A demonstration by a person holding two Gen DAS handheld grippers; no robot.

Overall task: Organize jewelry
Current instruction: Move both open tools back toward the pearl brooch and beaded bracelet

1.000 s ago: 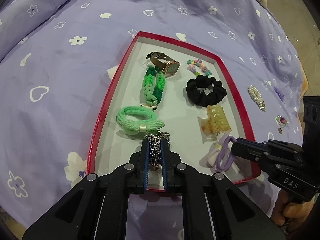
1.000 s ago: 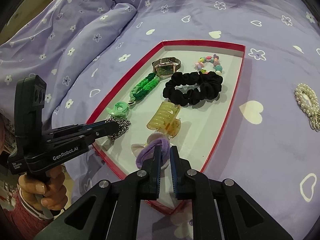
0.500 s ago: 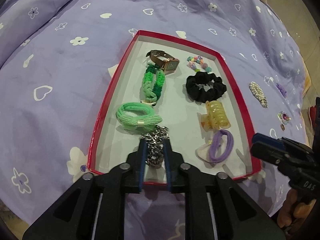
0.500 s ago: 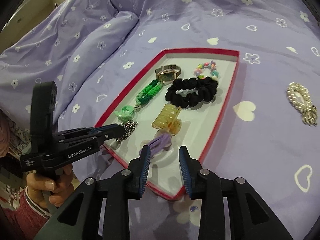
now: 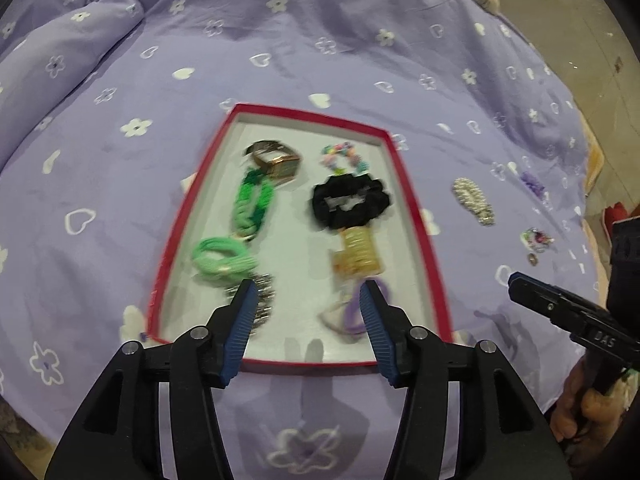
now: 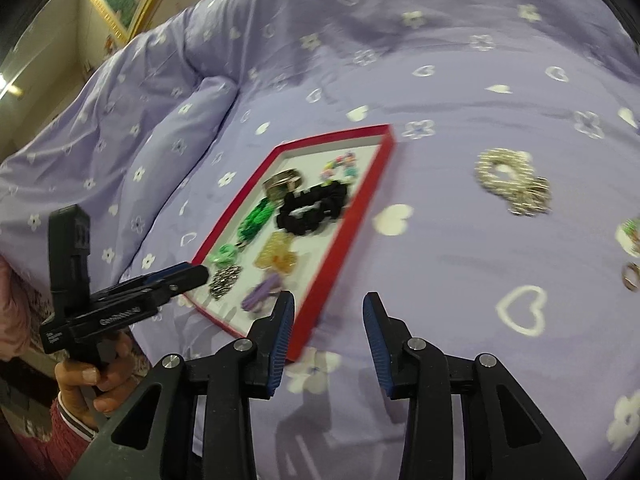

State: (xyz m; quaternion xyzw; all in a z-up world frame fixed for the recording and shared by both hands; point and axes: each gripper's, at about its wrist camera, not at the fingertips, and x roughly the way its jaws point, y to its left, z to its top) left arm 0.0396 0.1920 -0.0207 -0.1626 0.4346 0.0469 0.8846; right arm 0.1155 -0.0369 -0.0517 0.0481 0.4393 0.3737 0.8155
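Observation:
A red-rimmed tray (image 5: 416, 216) on the lilac bedspread holds a watch (image 5: 276, 164), a green braided bracelet (image 5: 252, 204), a green hair tie (image 5: 220, 260), a silver chain (image 5: 262, 300), a beaded bracelet (image 5: 344, 156), a black scrunchie (image 5: 350, 200), a yellow claw clip (image 5: 358, 250) and a purple hair tie (image 5: 352, 308). My left gripper (image 5: 308, 292) hangs over the tray's near end, jaws opening, nothing between them. My right gripper (image 6: 328, 304) hovers beside the tray's near right rim (image 6: 340, 248), jaws opening and empty. A pearl hair clip (image 6: 512, 184) lies on the bedspread.
Right of the tray lie a small colourful charm (image 5: 536, 238), a purple trinket (image 5: 532, 184) and a ring (image 6: 632, 276). A folded ridge of bedding (image 6: 192, 120) rises on the left. Bare floor (image 5: 600, 40) shows past the bed's far right edge.
The left gripper let go of the silver chain, the right let go of the purple hair tie. Both opened and drew back; the right one swung rightwards off the tray.

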